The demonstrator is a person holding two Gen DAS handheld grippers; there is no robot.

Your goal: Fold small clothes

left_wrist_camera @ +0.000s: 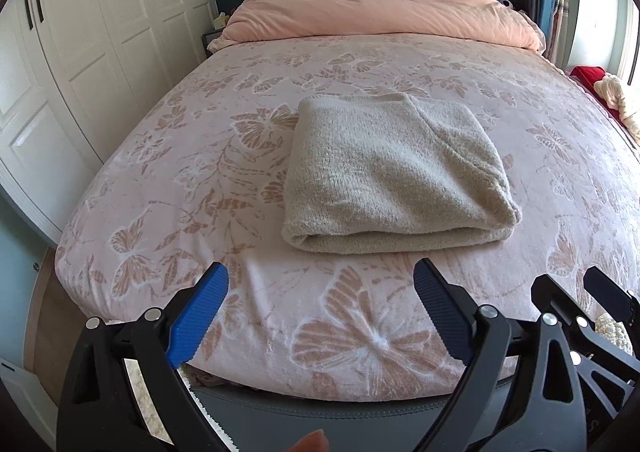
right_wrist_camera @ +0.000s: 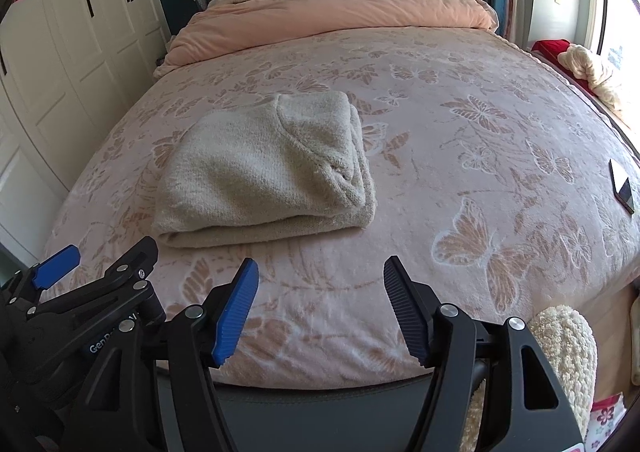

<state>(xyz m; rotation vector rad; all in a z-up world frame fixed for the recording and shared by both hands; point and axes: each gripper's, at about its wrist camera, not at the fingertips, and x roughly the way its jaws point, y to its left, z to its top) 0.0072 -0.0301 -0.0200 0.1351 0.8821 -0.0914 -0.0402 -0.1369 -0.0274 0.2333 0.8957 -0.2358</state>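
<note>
One garment only in view, already folded: to the left, white wardrobe doors (left_wrist_camera: 100,52), then the left gripper (left_wrist_camera: 320,292) held wide open and empty above the near edge of the bed (left_wrist_camera: 160,252), then the beige knit sweater (left_wrist_camera: 392,172) lying as a neat thick rectangle on the butterfly-patterned cover, its folded edge toward the grippers and clear of both. Further right, the right gripper (right_wrist_camera: 320,288) likewise parted, nothing between its pads, with a phone (right_wrist_camera: 622,184) near the far right edge. Judged essentially finished for this piece, perhaps a final squaring or setting aside left, with no other unfolded clothes clearly waiting.
</note>
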